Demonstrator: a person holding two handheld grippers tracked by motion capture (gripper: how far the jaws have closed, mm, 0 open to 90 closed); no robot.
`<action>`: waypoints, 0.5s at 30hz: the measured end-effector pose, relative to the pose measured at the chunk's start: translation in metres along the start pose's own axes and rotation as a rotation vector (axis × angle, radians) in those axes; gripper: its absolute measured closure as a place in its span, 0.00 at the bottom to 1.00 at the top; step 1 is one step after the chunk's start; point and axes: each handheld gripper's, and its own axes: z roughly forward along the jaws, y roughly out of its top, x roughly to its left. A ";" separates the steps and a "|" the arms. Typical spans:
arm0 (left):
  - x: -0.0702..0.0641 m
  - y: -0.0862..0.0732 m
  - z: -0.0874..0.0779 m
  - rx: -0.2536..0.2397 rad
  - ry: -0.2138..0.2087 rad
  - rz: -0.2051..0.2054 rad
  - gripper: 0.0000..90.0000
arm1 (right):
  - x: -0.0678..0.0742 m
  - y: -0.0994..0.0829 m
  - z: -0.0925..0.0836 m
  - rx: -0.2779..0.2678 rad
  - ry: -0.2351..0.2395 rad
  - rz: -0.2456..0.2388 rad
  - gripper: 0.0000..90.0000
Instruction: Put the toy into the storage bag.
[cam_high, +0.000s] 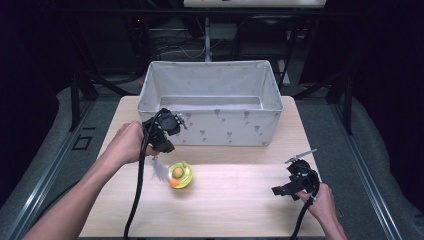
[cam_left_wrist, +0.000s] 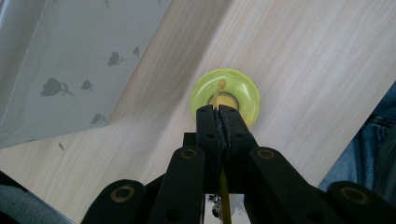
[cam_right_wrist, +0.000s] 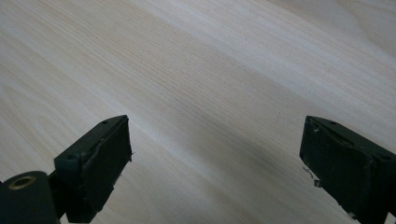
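One yellow toy (cam_high: 180, 175) with a feather sits on the table (cam_high: 240, 200), left of centre, near one fabric bin (cam_high: 210, 102). The left gripper (cam_left_wrist: 219, 109) is clamped on the toy's thin stalk (cam_left_wrist: 218, 95). The right gripper (cam_right_wrist: 215, 154), jaws apart, hovers at the near right.

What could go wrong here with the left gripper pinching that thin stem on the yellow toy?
The left gripper is shut on only the thin stem of the yellow toy, so the toy could slip or swing when lifted. The fabric bin stands close behind; a swinging toy might catch its front wall.
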 end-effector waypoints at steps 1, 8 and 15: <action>0.000 0.000 -0.002 0.003 -0.001 0.003 0.98 | 0.000 0.000 0.000 0.000 0.000 0.000 0.09; 0.001 0.001 -0.010 0.004 0.009 0.007 0.98 | 0.000 0.000 0.000 0.000 0.001 0.000 0.09; 0.005 0.001 -0.020 -0.001 0.021 0.008 0.98 | 0.000 0.000 0.000 0.006 0.002 -0.003 0.09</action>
